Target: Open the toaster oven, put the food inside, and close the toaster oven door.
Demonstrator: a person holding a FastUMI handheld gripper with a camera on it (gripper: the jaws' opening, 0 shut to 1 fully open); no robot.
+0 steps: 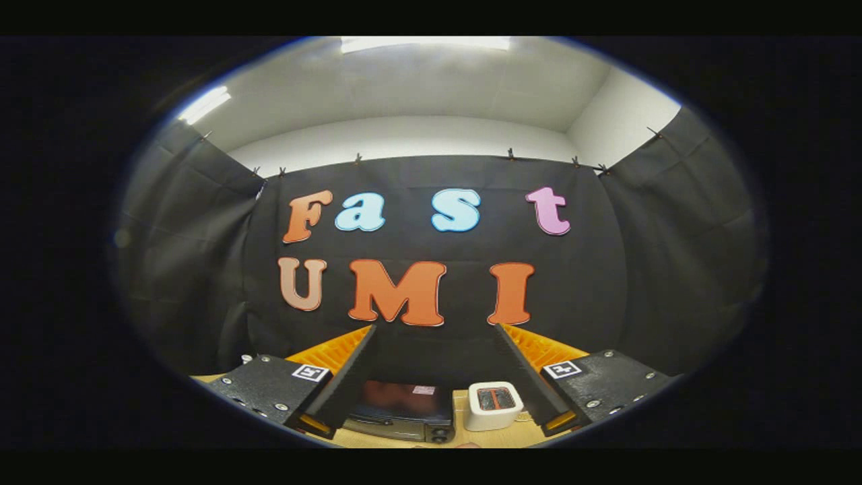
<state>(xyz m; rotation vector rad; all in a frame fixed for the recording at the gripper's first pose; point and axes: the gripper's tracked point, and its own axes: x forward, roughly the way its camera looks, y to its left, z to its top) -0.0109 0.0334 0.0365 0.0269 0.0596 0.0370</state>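
My gripper (434,337) is held high and open, with a wide gap between its two fingers and nothing in it. Far below, seen between the fingers, a dark toaster oven (403,412) stands on a wooden table (471,439) against the booth's black cloth wall. Its glass door looks shut, with a handle bar along the lower front and knobs at its right corner. The food is not something I can make out; a small pale sliver at the table's near edge is too cut off to identify.
A white two-slot toaster (494,405) stands on the table just right of the toaster oven. Black cloth walls close in the booth at the back and on both sides.
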